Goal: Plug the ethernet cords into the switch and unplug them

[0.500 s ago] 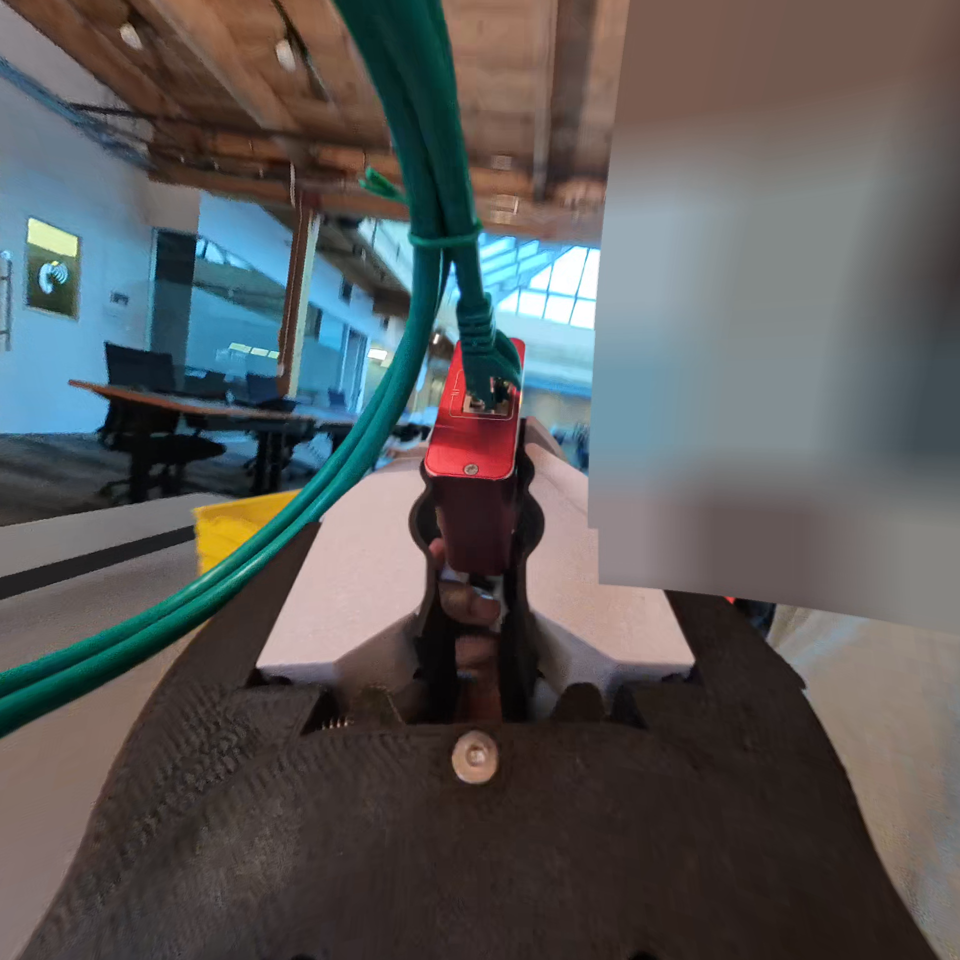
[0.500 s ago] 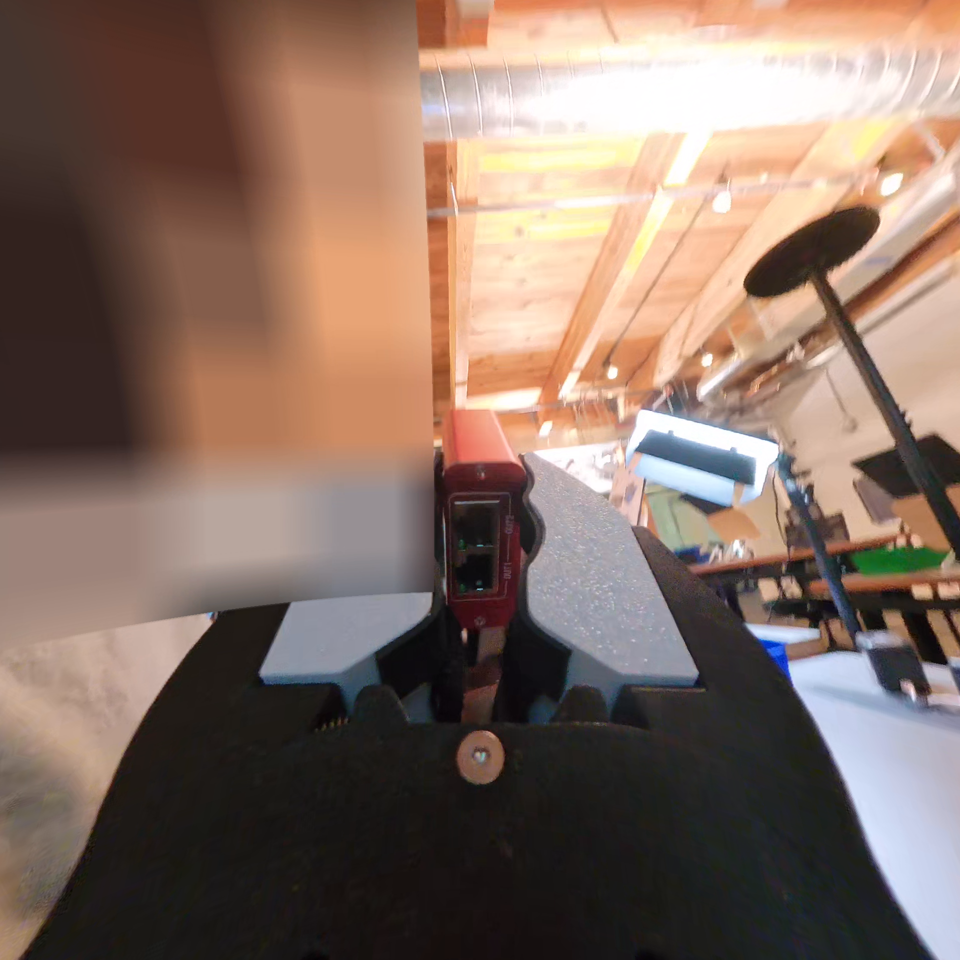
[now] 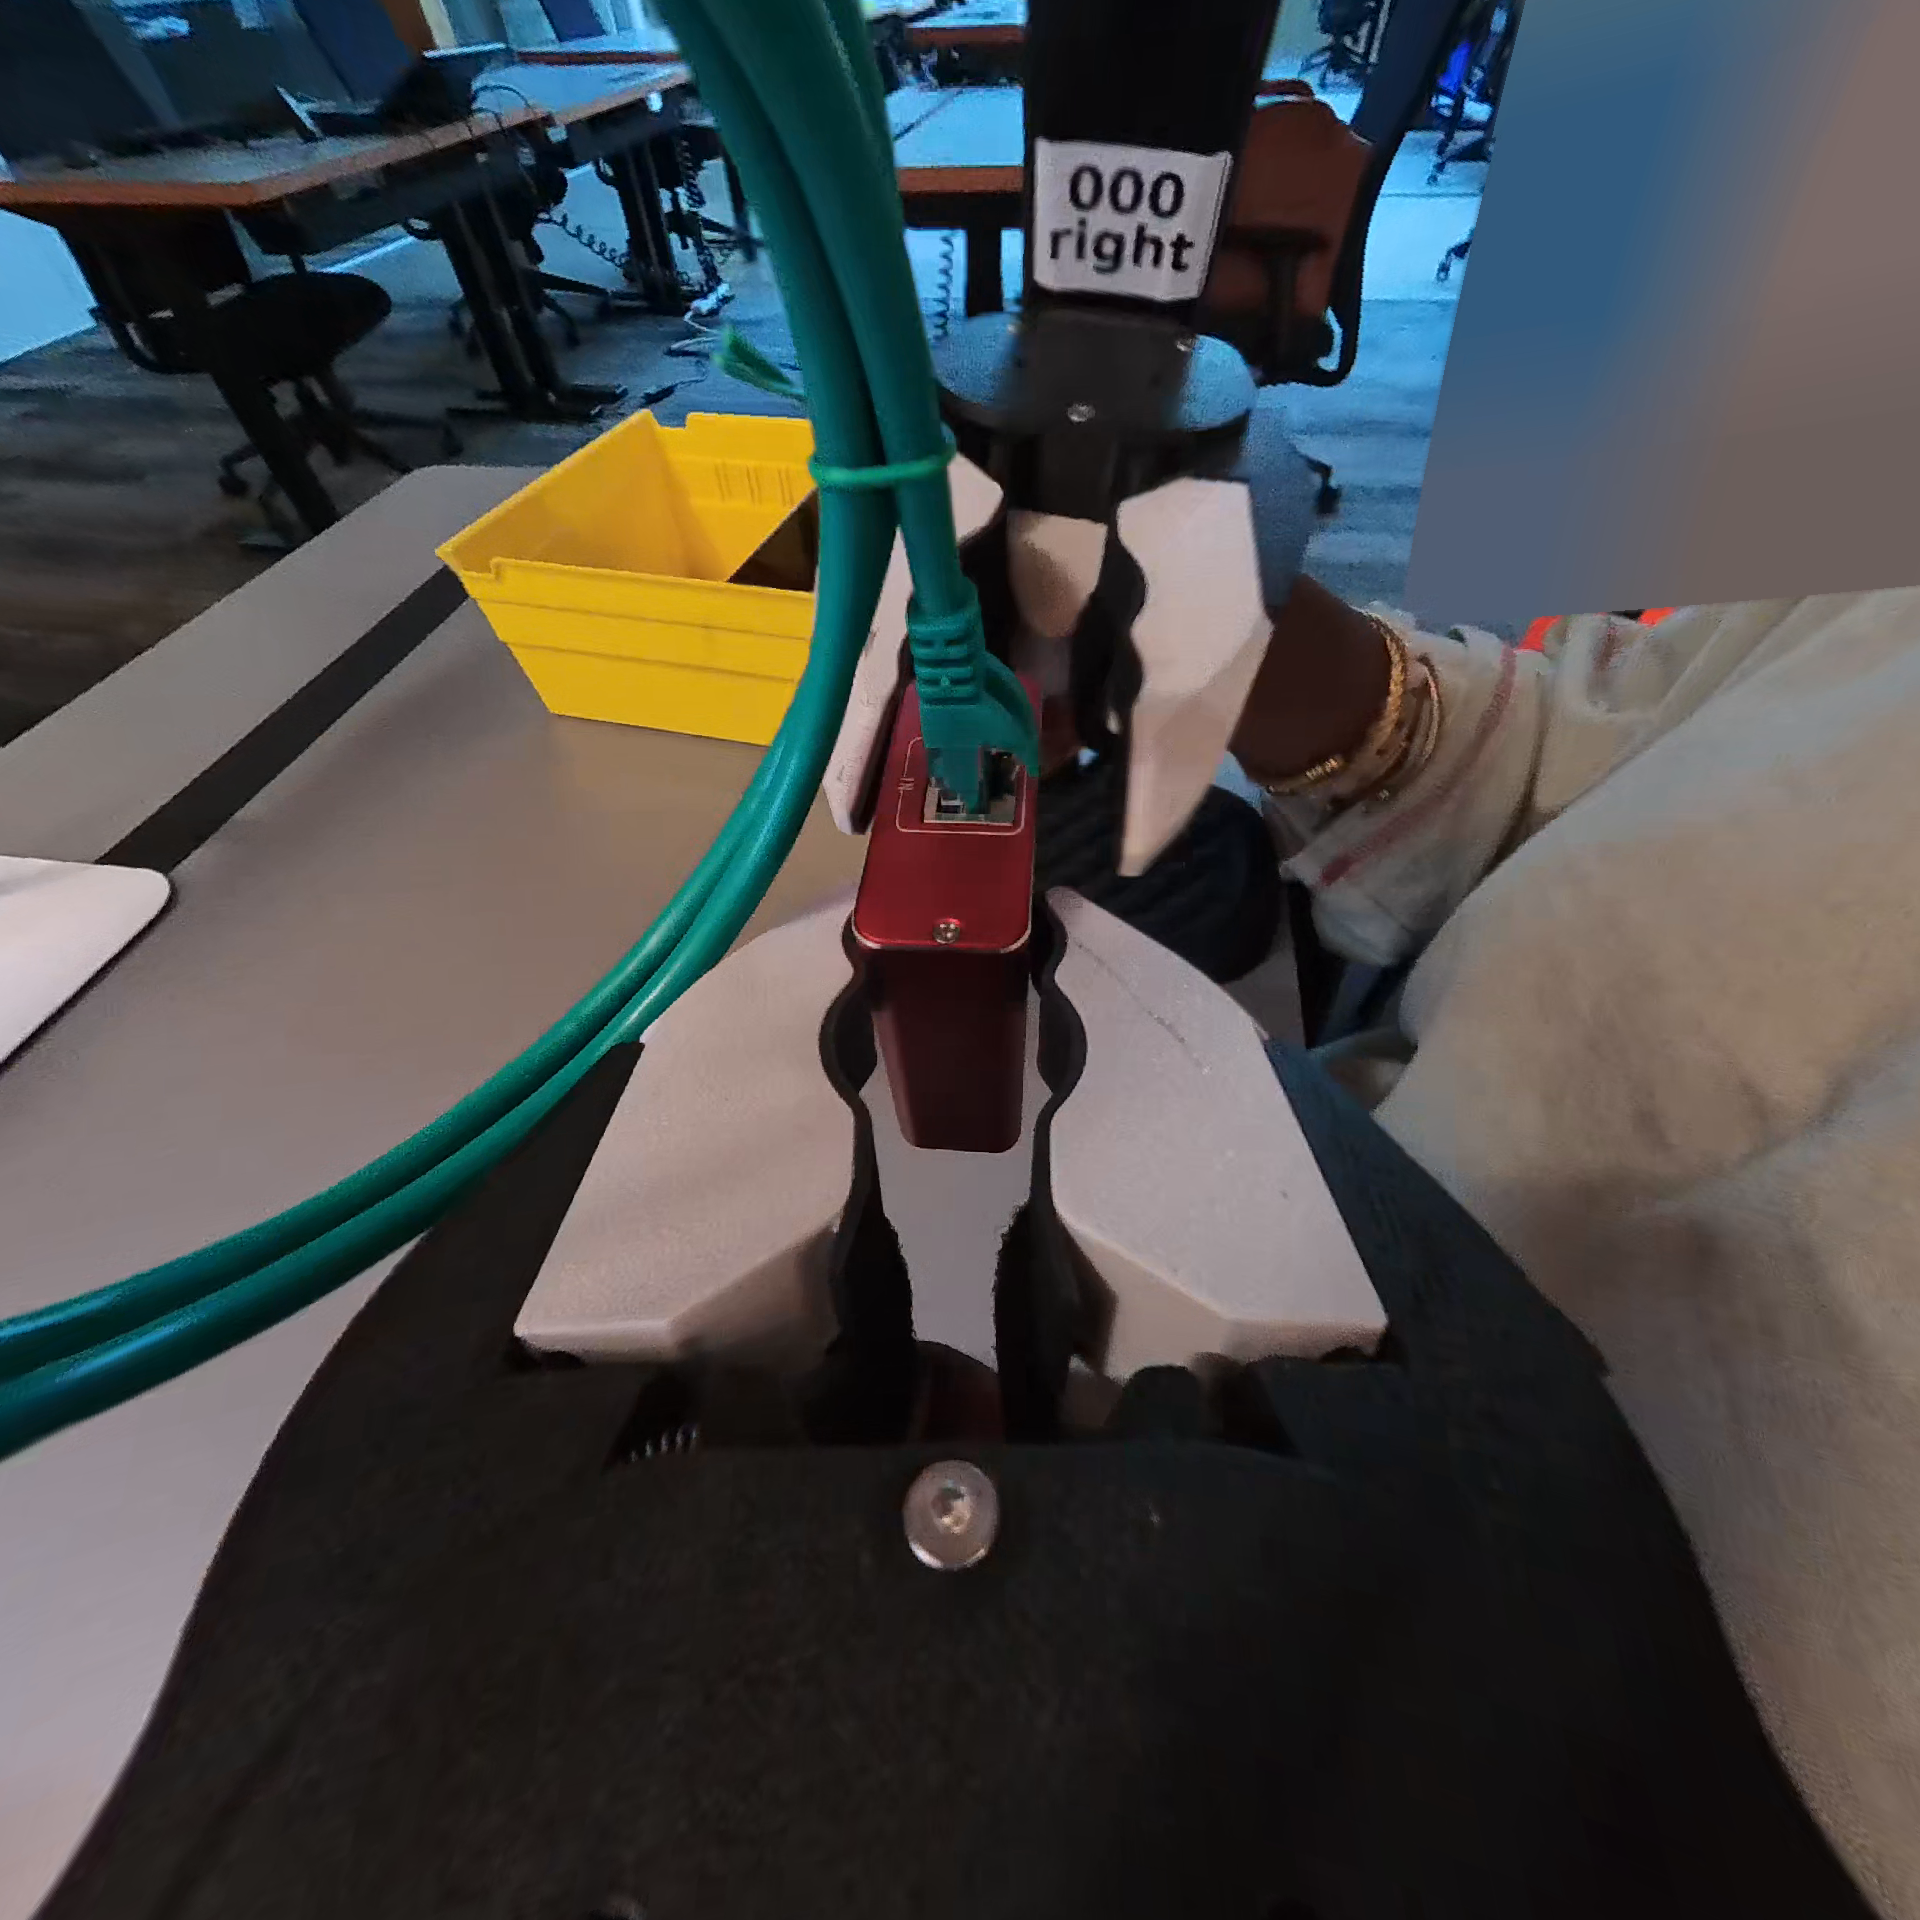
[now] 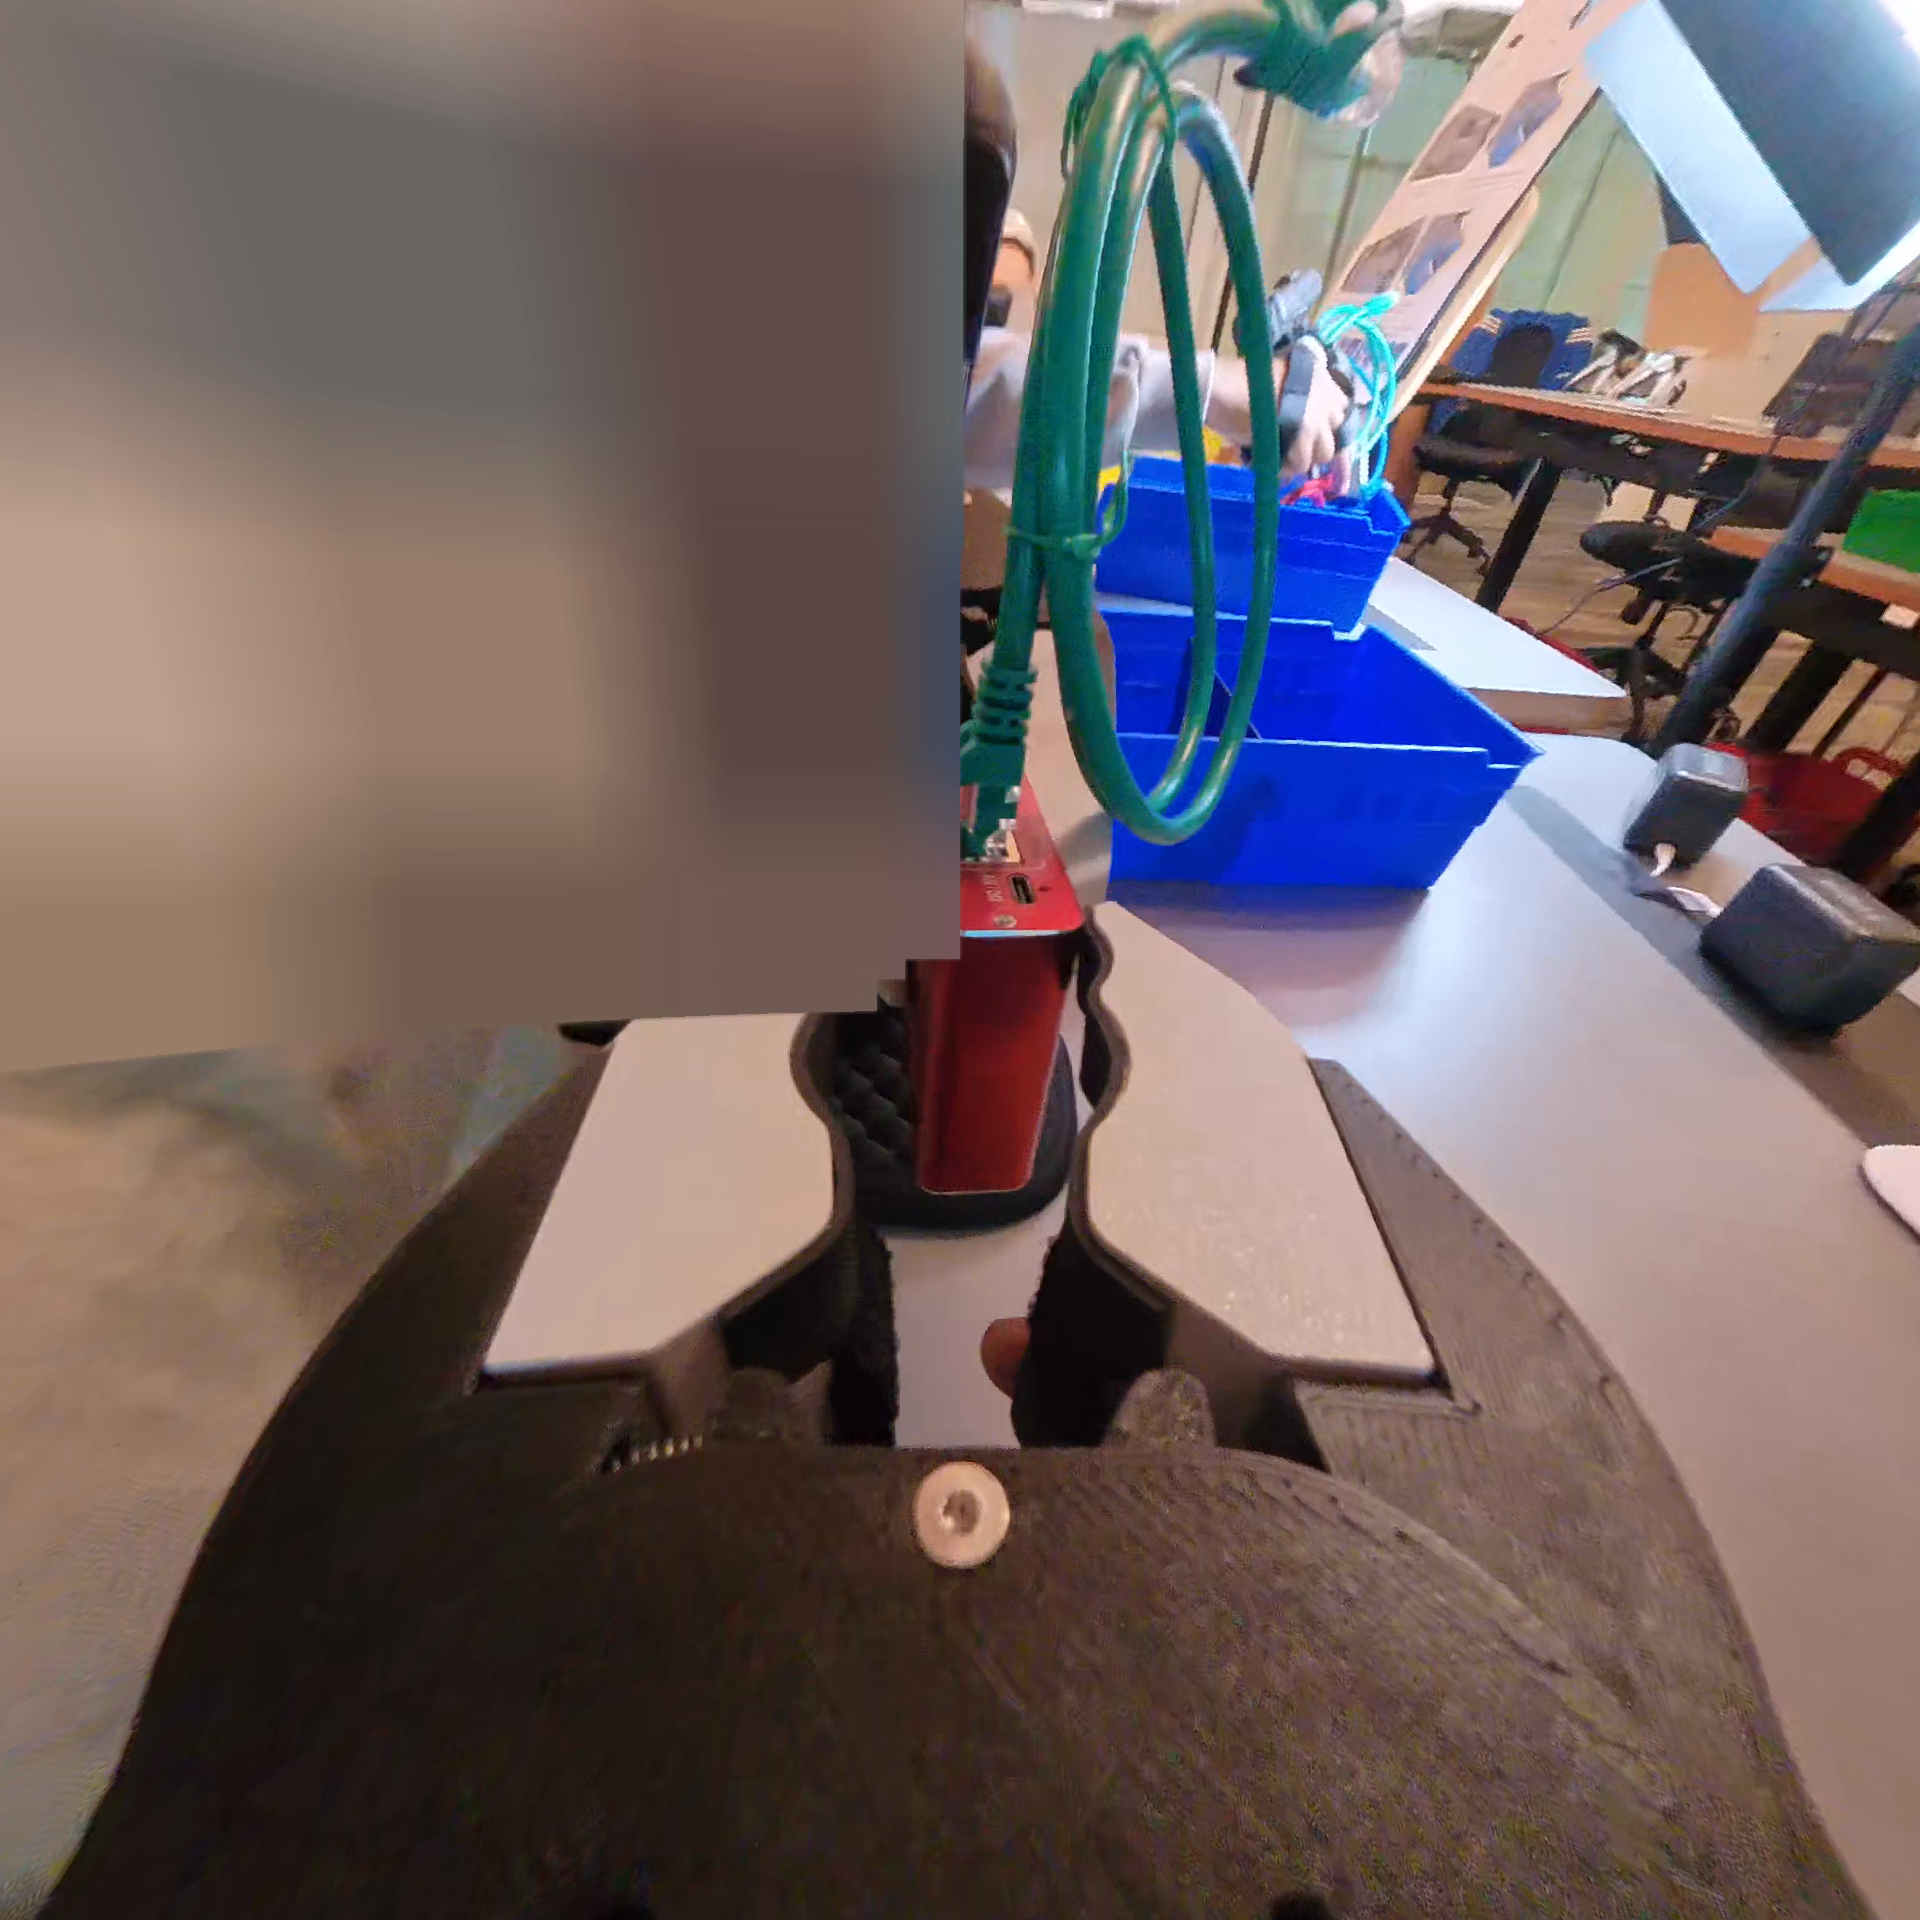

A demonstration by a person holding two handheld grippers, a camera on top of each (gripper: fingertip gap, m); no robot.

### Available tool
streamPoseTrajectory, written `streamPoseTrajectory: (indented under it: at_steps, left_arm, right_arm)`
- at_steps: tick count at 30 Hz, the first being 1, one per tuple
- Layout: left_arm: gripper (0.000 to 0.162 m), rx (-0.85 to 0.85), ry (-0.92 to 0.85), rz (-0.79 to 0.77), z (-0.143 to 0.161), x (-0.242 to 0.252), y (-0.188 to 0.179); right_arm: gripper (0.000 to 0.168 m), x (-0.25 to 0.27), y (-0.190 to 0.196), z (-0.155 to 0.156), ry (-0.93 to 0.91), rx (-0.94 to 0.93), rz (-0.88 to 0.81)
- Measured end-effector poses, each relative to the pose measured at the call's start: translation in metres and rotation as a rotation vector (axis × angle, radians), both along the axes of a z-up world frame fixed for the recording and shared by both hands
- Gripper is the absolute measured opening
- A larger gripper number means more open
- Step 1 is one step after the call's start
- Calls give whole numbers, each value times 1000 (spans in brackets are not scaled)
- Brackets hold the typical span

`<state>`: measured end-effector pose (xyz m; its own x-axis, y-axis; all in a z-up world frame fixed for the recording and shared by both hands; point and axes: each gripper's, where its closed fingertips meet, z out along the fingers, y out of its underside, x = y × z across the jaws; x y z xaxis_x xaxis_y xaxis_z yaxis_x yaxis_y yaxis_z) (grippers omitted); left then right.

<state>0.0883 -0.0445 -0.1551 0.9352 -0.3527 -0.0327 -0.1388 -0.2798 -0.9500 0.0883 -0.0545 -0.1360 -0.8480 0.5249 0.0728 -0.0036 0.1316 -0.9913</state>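
A red switch [image 3: 945, 997] is clamped between my left gripper's [image 3: 945, 925] fingers, above the grey table [image 3: 364, 935]. A green ethernet cord's plug [image 3: 951, 707] sits in the port on the switch's far end. The tied cord coil [image 3: 727, 883] loops away to the left. My right gripper [image 3: 997, 821] faces me from beyond the switch, its white fingers [image 3: 1184, 675] spread on either side of that end. In the right wrist view the switch [image 4: 987, 1081] stands between the right gripper's [image 4: 987, 987] fingers, with a gap on its left. The plug [image 4: 997, 727] and coil [image 4: 1226, 520] rise above it.
A yellow bin [image 3: 623, 623] stands on the table behind the switch. Two blue bins [image 4: 1299, 790] sit ahead in the right wrist view, with two black power adapters [image 4: 1808, 956] to their right. A person's sleeve [image 3: 1662, 935] fills the right side. Desks and chairs stand farther off. Left and right tips are no more than a few centimetres apart.
Both views have tilted down from the ceiling to the table. The right gripper, shut on the switch before, now has its fingers apart. The left still holds the switch.
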Motion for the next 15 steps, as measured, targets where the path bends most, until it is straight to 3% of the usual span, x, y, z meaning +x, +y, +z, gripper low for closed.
streamPoseTrajectory:
  at_steps: [2, 6, 10, 11, 15]
  left_arm:
    - [27, -14, 3, -26, -1, 3, -2]
    - [30, 74, 22, 12, 8, 0, 4]
    - [92, 376, -6, 229, 38, -15, 20]
    - [100, 444, 30, 322, 40, -22, 23]
    - [100, 596, 352, 566, 36, -27, 32]
  right_arm:
    - [29, -1, 1, -1, 5, 32, 7]
    - [26, -1, 3, 7, 65, -67, 8]
    - [26, -14, 37, 34, 119, -517, -156]
    - [25, -16, 48, 37, 119, -647, -194]
    - [26, -24, 78, 33, 93, -1015, -321]
